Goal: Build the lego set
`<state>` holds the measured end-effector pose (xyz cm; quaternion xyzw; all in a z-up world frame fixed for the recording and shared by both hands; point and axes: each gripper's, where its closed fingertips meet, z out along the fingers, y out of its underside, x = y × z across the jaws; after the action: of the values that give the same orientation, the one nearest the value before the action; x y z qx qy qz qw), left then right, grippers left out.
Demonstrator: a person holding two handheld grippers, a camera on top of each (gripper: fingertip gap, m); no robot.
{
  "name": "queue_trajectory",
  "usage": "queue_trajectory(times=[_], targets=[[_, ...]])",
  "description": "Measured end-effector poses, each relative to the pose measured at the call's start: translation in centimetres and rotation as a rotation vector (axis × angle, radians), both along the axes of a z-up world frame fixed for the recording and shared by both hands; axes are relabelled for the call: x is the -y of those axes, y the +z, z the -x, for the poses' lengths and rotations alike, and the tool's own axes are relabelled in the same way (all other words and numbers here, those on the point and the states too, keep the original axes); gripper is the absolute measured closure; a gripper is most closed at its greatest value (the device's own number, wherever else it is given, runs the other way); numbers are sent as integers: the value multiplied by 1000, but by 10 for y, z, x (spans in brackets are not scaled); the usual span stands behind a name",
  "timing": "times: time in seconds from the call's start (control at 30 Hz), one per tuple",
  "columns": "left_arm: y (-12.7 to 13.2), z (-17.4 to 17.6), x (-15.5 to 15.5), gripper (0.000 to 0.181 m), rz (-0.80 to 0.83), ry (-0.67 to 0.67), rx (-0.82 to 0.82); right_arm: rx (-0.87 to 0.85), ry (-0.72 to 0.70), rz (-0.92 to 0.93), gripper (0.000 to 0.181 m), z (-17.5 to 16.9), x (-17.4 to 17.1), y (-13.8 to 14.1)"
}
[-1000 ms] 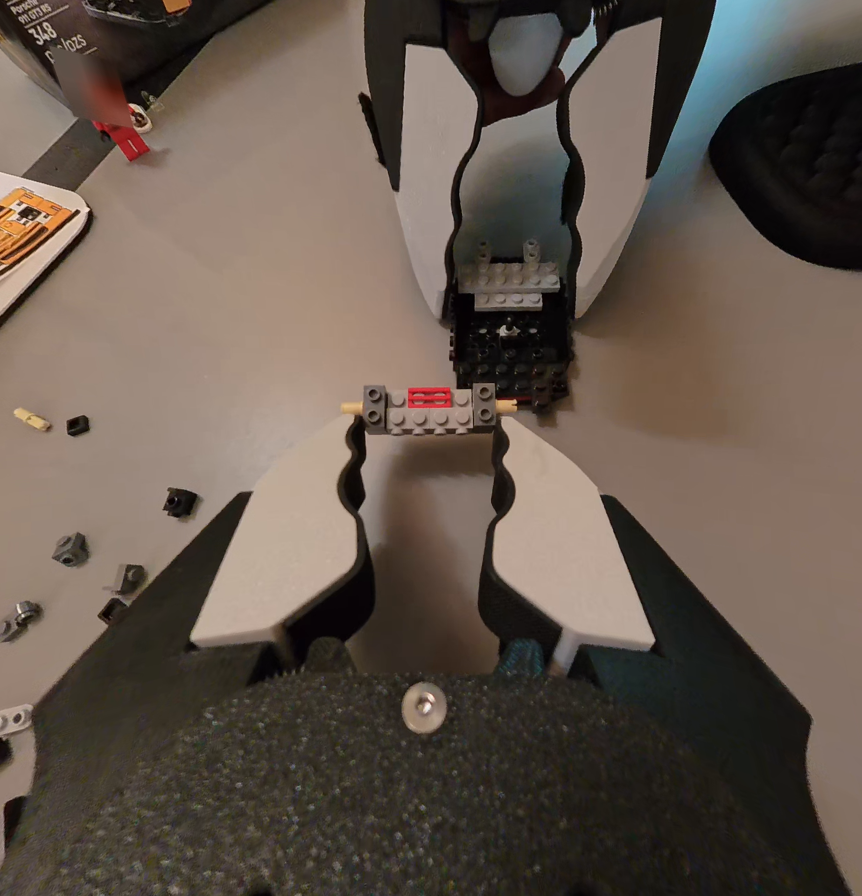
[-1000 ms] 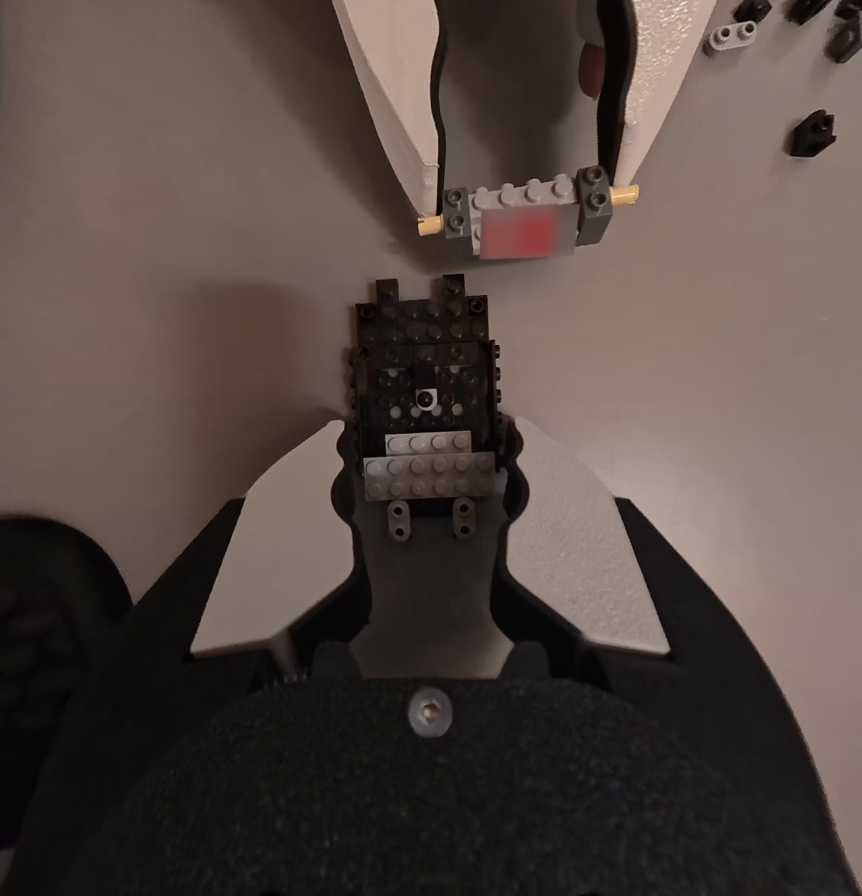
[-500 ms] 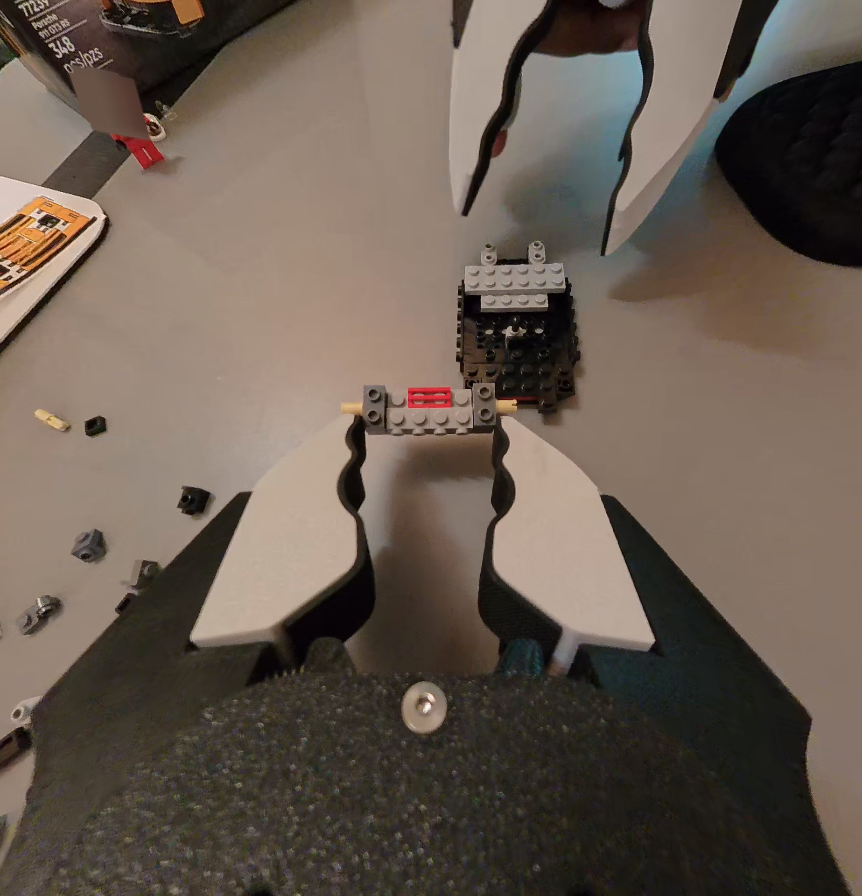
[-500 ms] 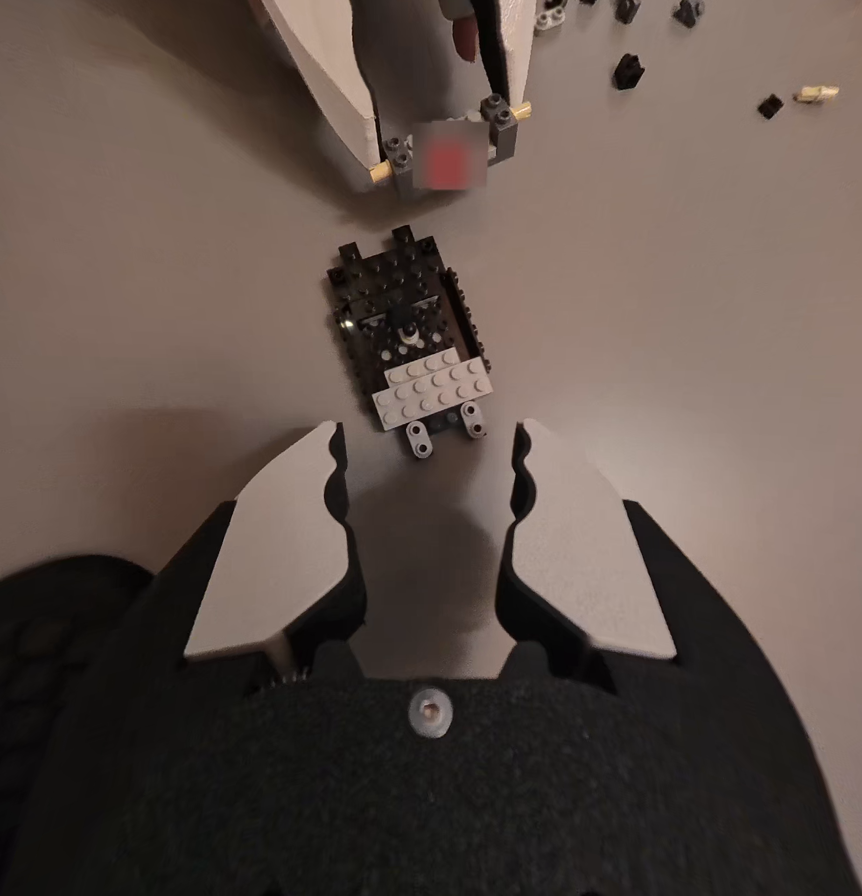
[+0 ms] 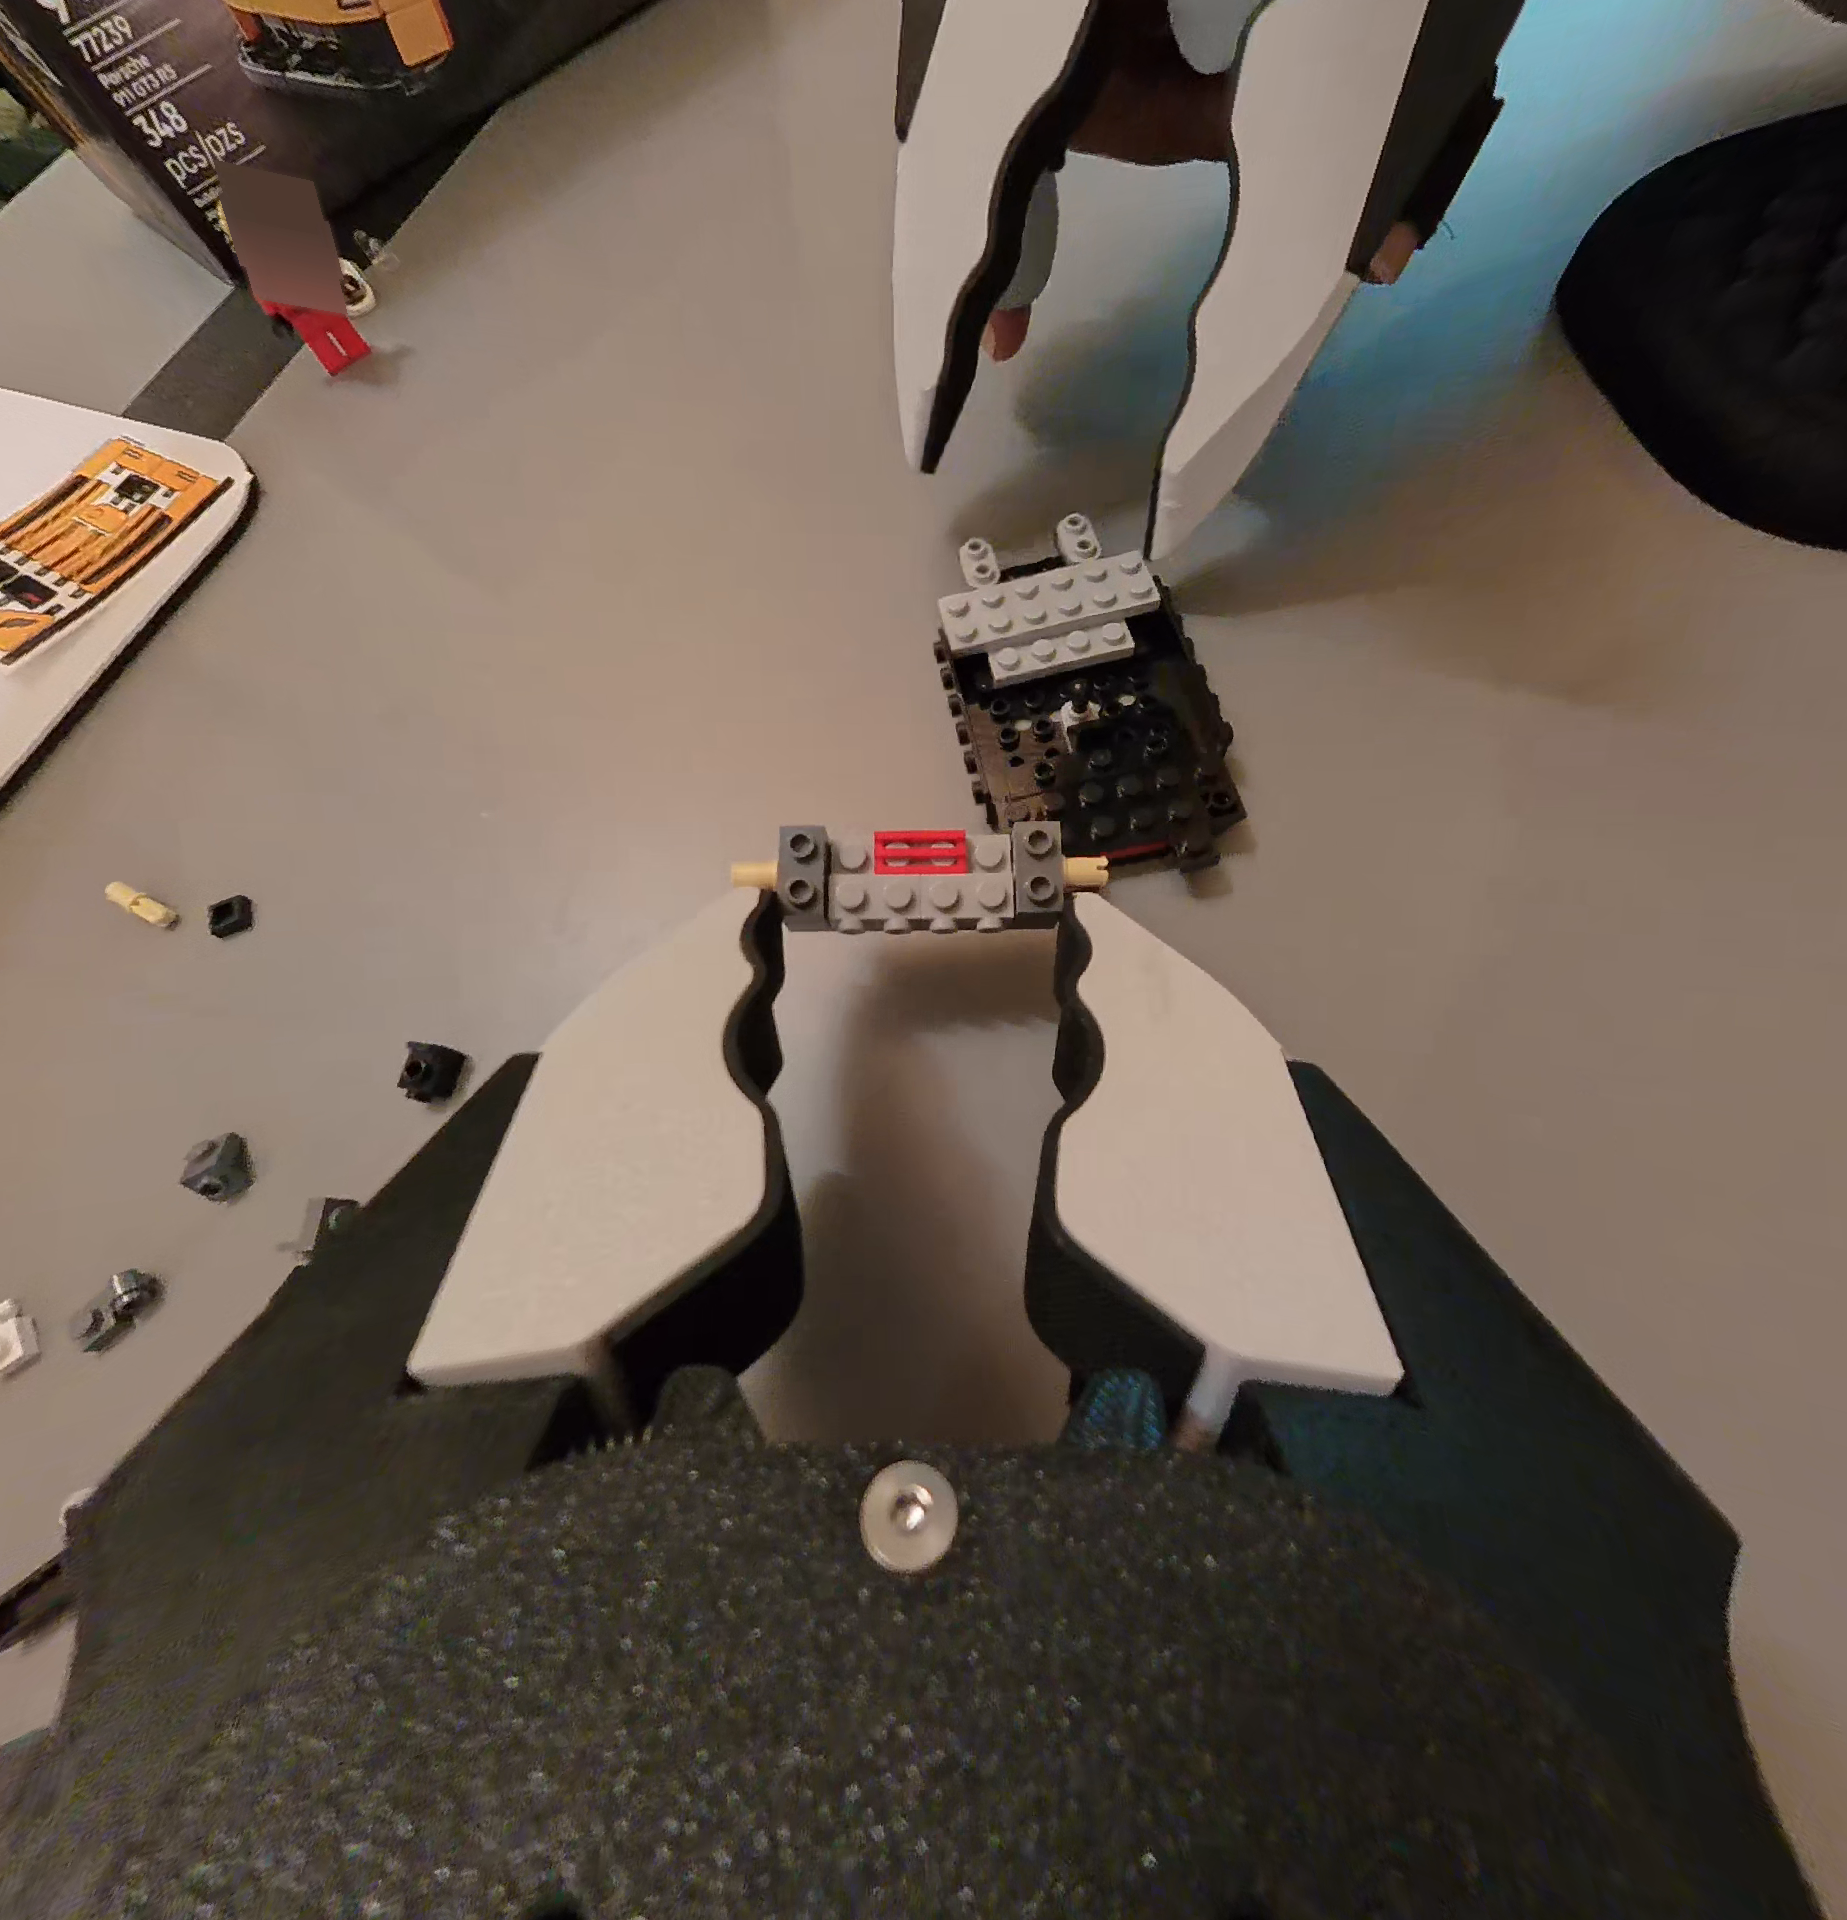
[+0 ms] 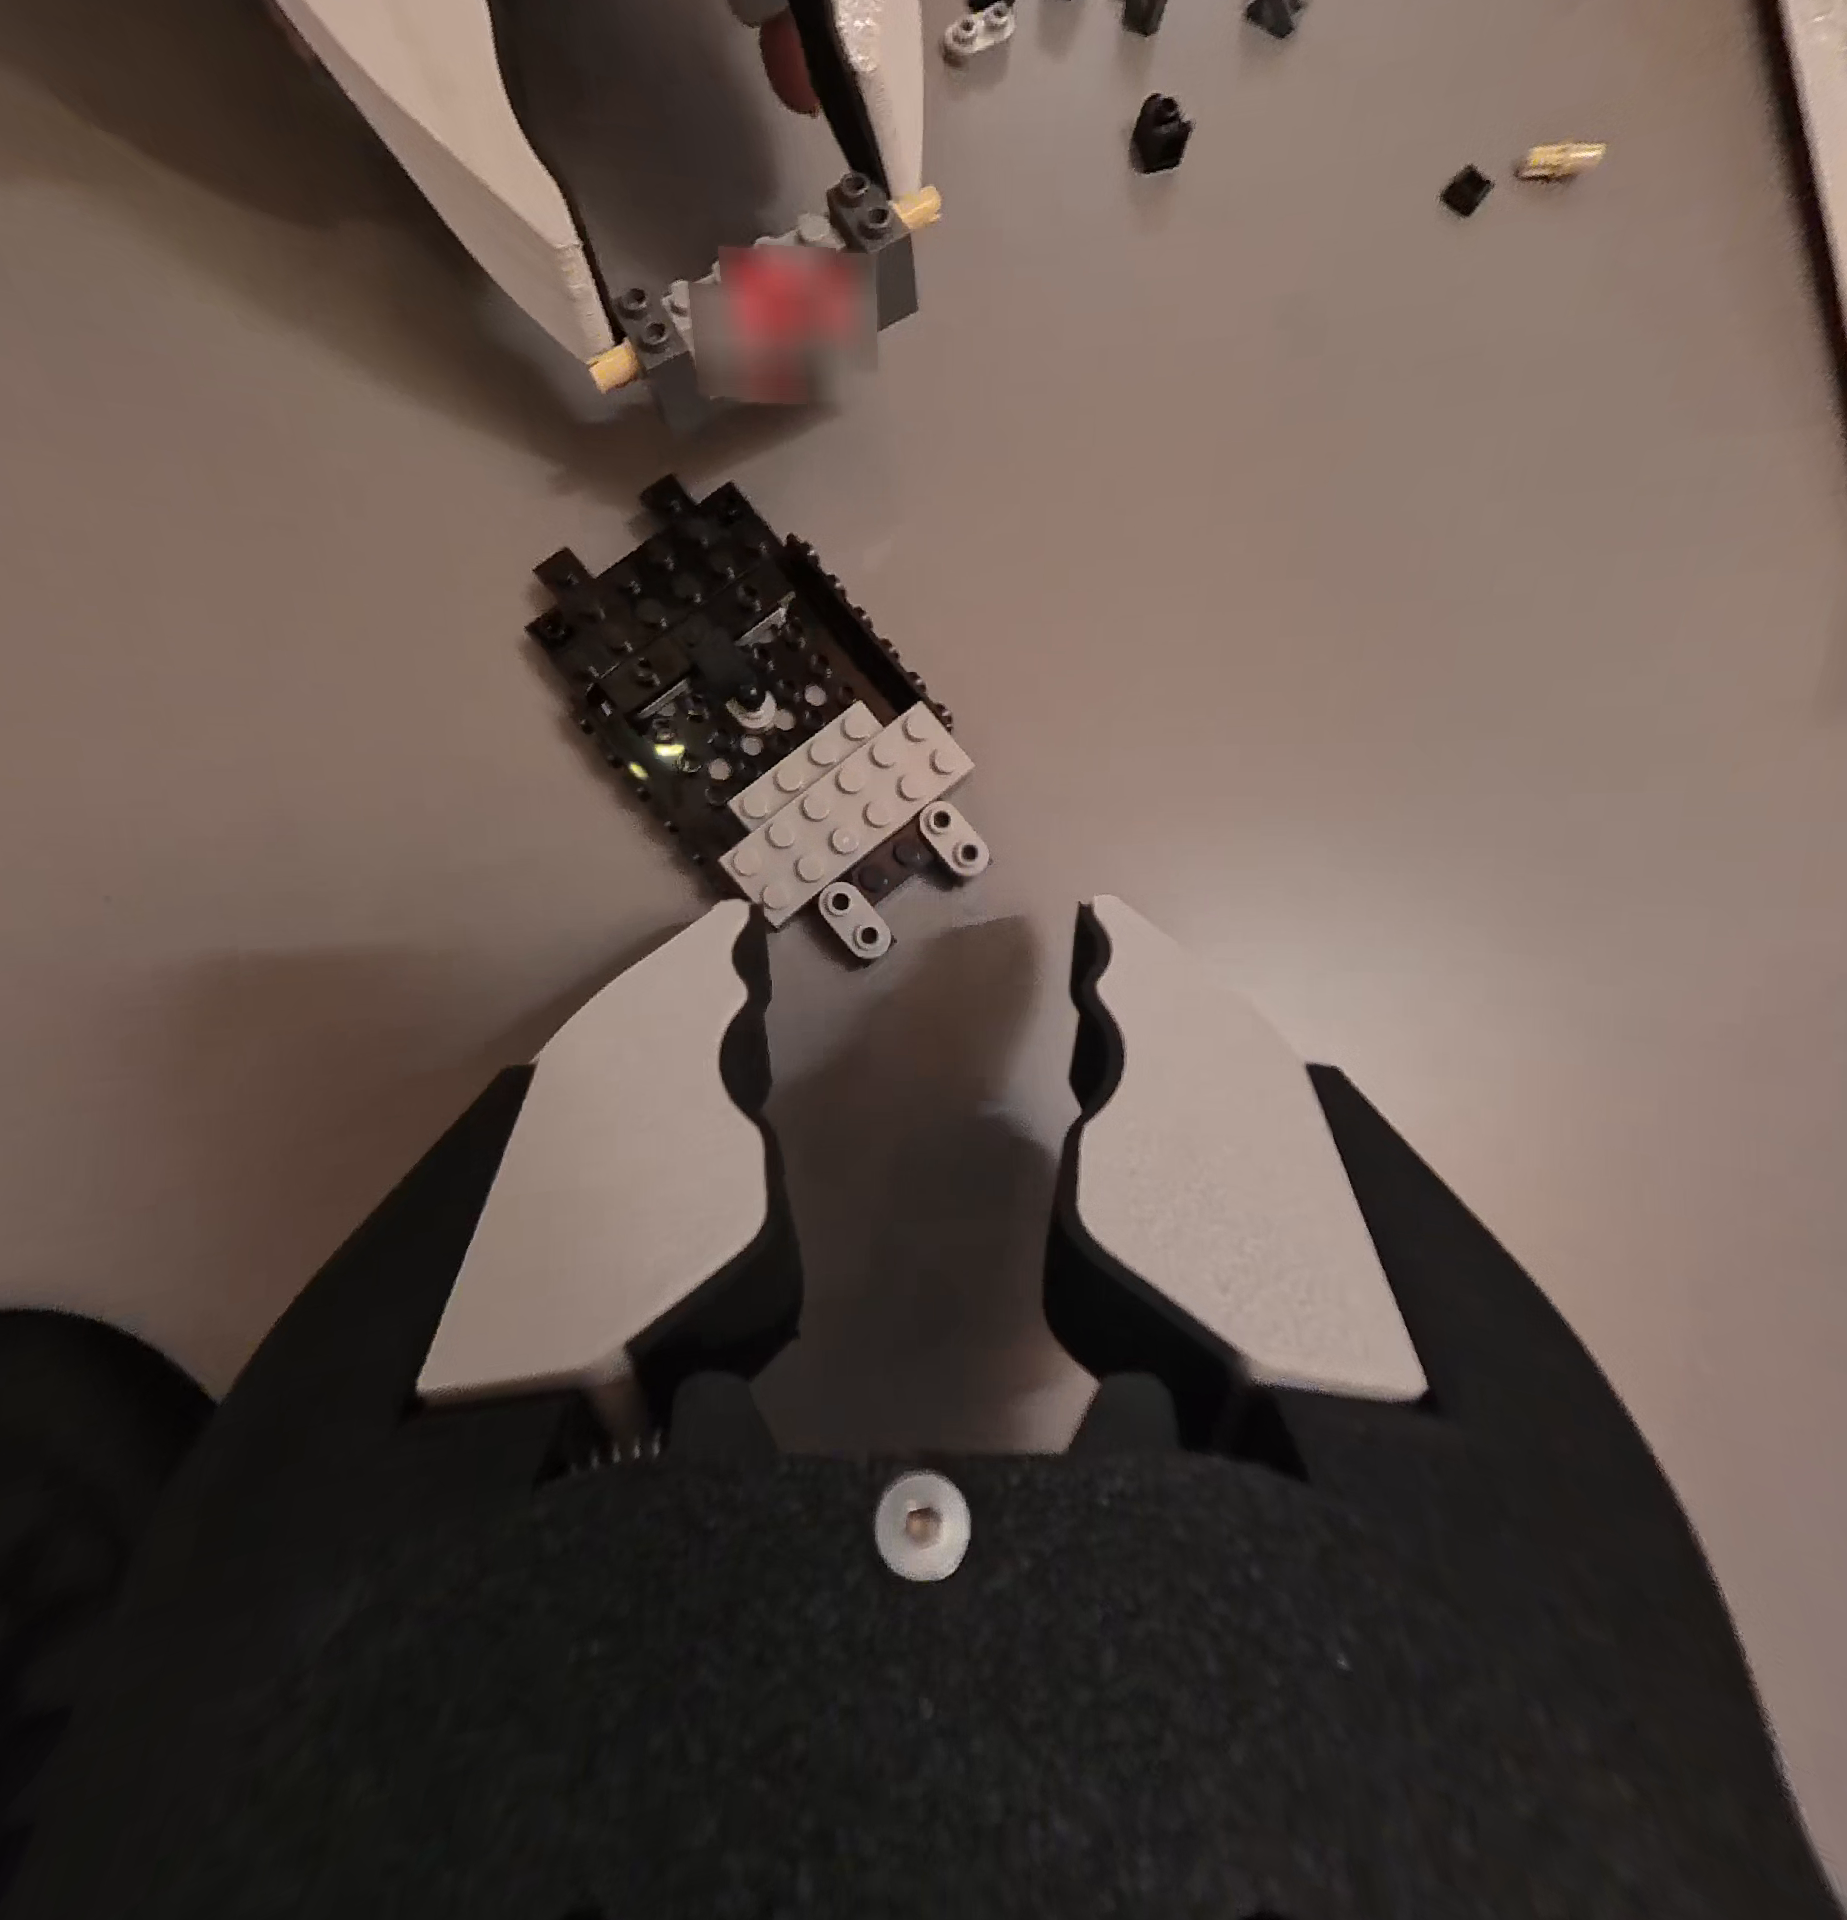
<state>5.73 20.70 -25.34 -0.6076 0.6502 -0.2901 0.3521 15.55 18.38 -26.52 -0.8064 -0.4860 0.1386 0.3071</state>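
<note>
The left gripper is clenched on one grey axle assembly, a short studded block with a dark grey brick at each end, one red grille tile on top and two tan pins sticking out sideways past the fingertips. In the right wrist view the same assembly shows partly covered by a blurred patch.

The right gripper is released and holds nothing, its jaws spread above the grey table. One black chassis build lies flat on the table between the two grippers, apart from both. It carries two light grey plates at the end nearest the right gripper and two small grey rounded plates jutting past them.

To the left lie one tan pin and several small loose pieces, one instruction booklet, one set box and one red piece beside it.
</note>
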Motion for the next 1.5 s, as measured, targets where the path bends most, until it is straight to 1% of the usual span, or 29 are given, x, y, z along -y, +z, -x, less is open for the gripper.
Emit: queue_trajectory(times=[0.23,0.37,0.47,0.7,0.87,1.03,1.1,1.17,1.2,1.27,1.37,1.43,1.5], targets=[[4,0,-3,131,-7,8,17,-162,-137,-70,125,-6,-1,22],[8,0,-5,131,2,20,36,-255,-215,-110,125,-6,4,31],[7,0,-2,131,24,14,32,-298,-224,-138,126,0,9,33],[4,-2,8,131,19,-21,5,-329,-175,-154,128,21,13,34],[-3,-2,20,131,41,-55,-42,-309,-171,-161,130,25,13,24],[-13,7,13,131,57,54,-162,-333,-200,-179,134,21,10,25],[-18,11,16,131,83,56,-205,-337,-209,-188,135,19,9,27],[-20,11,18,131,58,48,-220,-344,-216,-192,135,18,8,28],[-20,11,20,125,53,46,-222,-346,-218,-194,136,17,8,28],[-17,10,23,114,60,31,-219,-346,-224,-196,136,16,7,28],[-6,10,20,111,54,25,-175,-351,-235,-206,136,15,5,30],[15,7,5,119,36,69,-65,-363,-247,-218,136,13,3,34],[49,5,-25,130,-7,162,105,-377,-271,-243,136,10,-1,39]])
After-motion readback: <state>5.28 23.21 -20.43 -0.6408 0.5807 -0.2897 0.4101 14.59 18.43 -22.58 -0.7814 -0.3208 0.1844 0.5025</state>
